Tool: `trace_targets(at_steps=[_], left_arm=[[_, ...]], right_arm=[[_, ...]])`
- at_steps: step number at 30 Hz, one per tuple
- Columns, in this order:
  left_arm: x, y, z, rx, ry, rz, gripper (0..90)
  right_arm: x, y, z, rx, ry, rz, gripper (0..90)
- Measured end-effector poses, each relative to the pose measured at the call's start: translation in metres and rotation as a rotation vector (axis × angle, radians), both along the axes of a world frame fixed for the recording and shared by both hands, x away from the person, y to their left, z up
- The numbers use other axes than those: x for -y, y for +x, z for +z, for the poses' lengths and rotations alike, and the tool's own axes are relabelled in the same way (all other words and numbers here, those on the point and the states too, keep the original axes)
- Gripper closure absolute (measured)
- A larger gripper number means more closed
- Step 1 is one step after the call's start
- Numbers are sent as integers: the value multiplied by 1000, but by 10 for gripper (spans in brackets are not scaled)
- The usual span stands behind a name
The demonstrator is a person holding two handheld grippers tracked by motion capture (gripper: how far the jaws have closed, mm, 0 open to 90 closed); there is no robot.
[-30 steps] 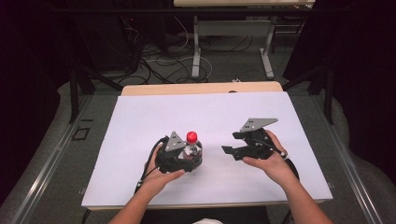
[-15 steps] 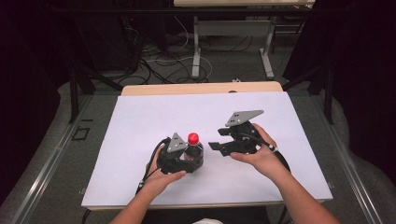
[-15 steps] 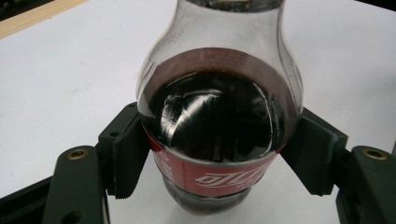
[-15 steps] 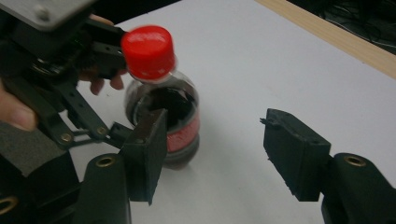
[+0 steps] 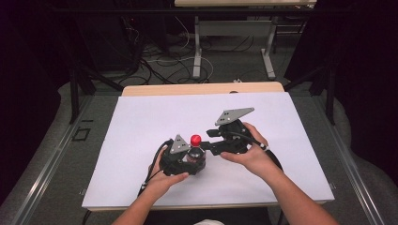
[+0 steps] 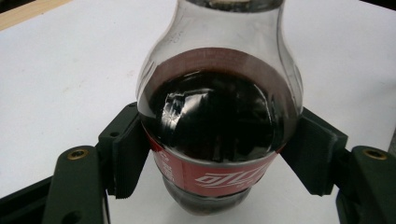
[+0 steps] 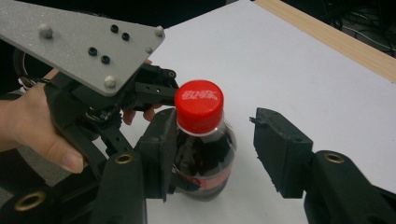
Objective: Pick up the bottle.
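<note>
Glossy clear plastic bottle (image 6: 219,121), smooth red cap (image 7: 199,105), matt white tabletop (image 5: 141,126), pale wood edge (image 5: 159,89)

Both forearms enter the high view from 6 o'clock, angled toward each other. The left hand (image 5: 164,176) grips the left claw (image 5: 190,157) low, its jaws clamped tight on what stands between them. The right hand (image 5: 251,152) holds the right claw (image 5: 206,146) higher, at 2 o'clock from the left one, pointing toward 9 o'clock; its jaws have just been closing, pads not pressing anything.
</note>
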State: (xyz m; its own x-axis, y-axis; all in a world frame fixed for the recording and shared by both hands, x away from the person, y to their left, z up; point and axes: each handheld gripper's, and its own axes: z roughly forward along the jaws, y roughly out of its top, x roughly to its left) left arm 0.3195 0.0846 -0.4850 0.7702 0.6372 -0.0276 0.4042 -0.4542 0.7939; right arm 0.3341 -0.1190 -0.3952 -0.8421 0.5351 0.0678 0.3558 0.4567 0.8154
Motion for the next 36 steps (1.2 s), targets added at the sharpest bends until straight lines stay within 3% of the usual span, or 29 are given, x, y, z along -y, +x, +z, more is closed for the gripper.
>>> trace_targets(at_steps=[14,25,27,32,35,36], left_arm=[[9,-6,1,1,10,-41,300],[11,-7,0,11,2,-44,301],[10,-7,1,-8,-4,-53,301],[11,-7,0,9,-1,-50,302],[10,-7,1,-7,8,-76,302],[11,-7,0,3,-1,-73,302]], right_arm=[[-16,-3,-2,-19,3,-29,567],[-20,-4,-4,-18,-2,-49,609],[-19,-3,-4,-8,-5,-29,611],[-14,5,-4,-20,-7,47,615],[-12,8,-4,-27,-14,86,616],[-11,10,-3,-29,-17,129,616]])
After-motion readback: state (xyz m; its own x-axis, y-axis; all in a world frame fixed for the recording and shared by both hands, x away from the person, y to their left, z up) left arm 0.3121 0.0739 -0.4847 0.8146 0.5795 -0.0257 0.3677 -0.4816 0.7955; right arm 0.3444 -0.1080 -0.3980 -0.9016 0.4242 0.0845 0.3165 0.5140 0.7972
